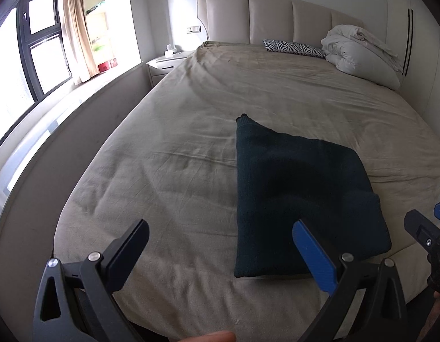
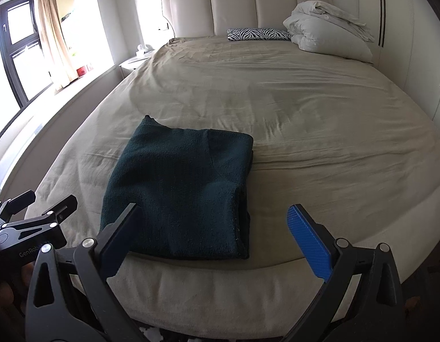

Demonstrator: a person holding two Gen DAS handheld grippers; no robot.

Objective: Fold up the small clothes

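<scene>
Your left claw [image 1: 220,245] and right claw [image 2: 217,233] both gape wide, released, holding and touching nothing. The dark green folded sweater [image 2: 180,193] lies flat on the beige bed [image 2: 305,131], near its front edge, just beyond both claws.

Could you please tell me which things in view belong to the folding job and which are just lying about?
Job:
dark green sweater, folded on the bed
left gripper, open
right gripper, open

Lying about:
zebra-print pillow
bundled white duvet
tissue box on the nightstand
</scene>
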